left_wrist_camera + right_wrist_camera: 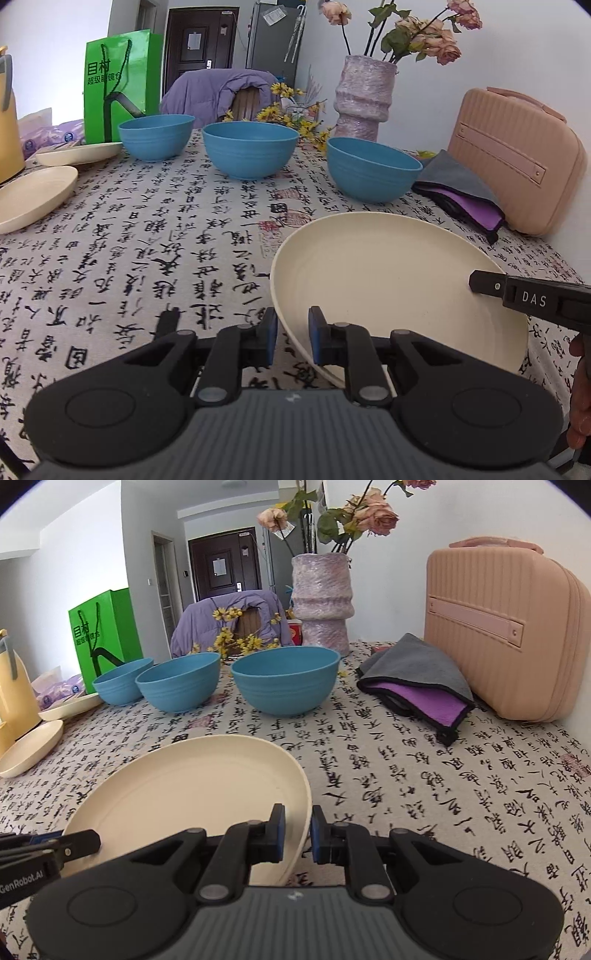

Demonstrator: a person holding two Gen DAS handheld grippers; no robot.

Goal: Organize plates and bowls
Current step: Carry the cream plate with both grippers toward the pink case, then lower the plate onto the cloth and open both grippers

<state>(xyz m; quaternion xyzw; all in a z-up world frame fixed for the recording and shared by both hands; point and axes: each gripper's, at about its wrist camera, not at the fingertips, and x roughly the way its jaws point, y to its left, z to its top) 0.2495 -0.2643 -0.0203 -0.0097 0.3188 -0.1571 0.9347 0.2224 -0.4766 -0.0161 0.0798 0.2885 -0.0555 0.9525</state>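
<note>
A cream plate (pixel 388 273) lies near the table's front, also in the right wrist view (pixel 192 786). My left gripper (pixel 292 338) straddles its left rim, jaws slightly apart, with a small gap to the rim. My right gripper (pixel 298 829) straddles its right rim the same way; it shows in the left wrist view (pixel 480 286). Three blue bowls (pixel 157 136) (pixel 250 149) (pixel 373 168) stand in a row behind. Two more cream plates (pixel 33 195) (pixel 79 153) lie at the far left.
A pink case (pixel 506 627), a folded grey and purple cloth (pixel 421 679) and a vase with flowers (pixel 321 602) stand at the back right. A green bag (pixel 118 85) and a yellow object (pixel 7 118) stand at the back left.
</note>
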